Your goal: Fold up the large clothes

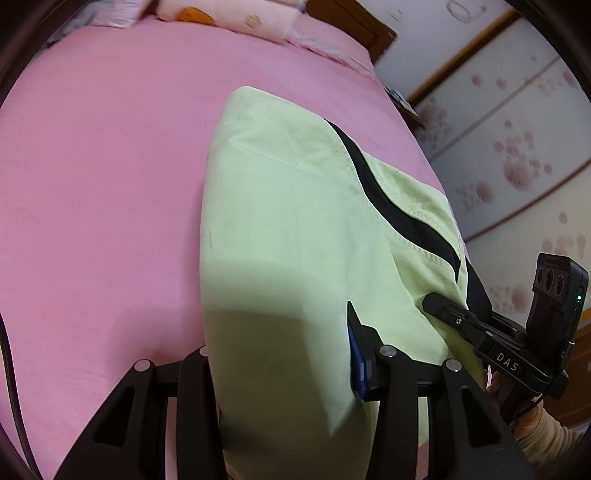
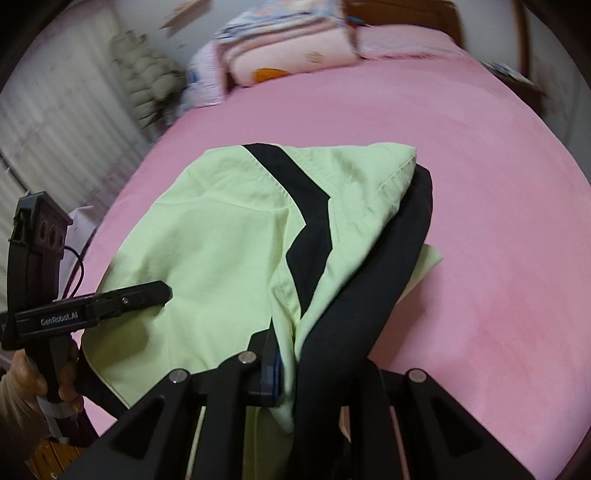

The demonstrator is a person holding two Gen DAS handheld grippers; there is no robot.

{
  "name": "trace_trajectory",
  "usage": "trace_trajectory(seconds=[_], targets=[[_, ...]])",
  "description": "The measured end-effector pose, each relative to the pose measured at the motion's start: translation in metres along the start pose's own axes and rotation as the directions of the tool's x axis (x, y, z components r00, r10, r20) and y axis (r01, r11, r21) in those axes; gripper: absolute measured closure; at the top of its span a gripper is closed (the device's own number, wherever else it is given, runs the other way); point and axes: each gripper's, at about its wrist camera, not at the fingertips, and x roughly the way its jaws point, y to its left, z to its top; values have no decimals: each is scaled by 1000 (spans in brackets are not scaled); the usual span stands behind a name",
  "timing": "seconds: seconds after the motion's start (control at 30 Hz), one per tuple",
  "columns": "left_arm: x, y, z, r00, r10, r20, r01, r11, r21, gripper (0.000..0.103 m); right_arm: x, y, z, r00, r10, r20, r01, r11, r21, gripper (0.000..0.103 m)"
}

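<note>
A pale green garment (image 1: 295, 221) with a black band (image 1: 399, 206) is raised off the pink bed (image 1: 92, 184) at its near edge. In the left wrist view my left gripper (image 1: 284, 373) is shut on the green cloth, which fills the gap between its fingers. My right gripper (image 1: 432, 301) bites the same edge further right. In the right wrist view my right gripper (image 2: 291, 369) is shut on the garment (image 2: 221, 229) where green cloth meets black lining (image 2: 388, 288); the lining hides its right finger. The left gripper (image 2: 166, 291) clamps the cloth at the left.
Pillows and folded bedding (image 2: 288, 55) lie at the head of the bed, before a wooden headboard (image 1: 354, 22). A floral sliding wardrobe (image 1: 517, 129) stands on one side. A puffy jacket (image 2: 147, 81) hangs on the other. A person's hand (image 2: 26, 373) holds the left gripper's handle.
</note>
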Motion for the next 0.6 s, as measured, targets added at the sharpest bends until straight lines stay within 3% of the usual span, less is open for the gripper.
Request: trace_trajectory(seconds=[0.17, 0.33, 0.53, 0.6], targets=[[-44, 71, 64, 997, 31, 71, -31, 1000, -1, 60, 43, 84, 68, 997, 56, 59, -54, 997, -46, 91], [-51, 147, 148, 992, 44, 119, -50, 998, 48, 60, 103, 136, 132, 989, 74, 128, -72, 997, -25, 90], [10, 226, 232, 992, 69, 109, -81, 991, 111, 58, 216, 156, 198, 984, 75, 163, -84, 995, 52, 90], [41, 255, 247, 989, 120, 91, -130, 985, 117, 55, 253, 152, 205, 989, 58, 138, -67, 996, 59, 90]])
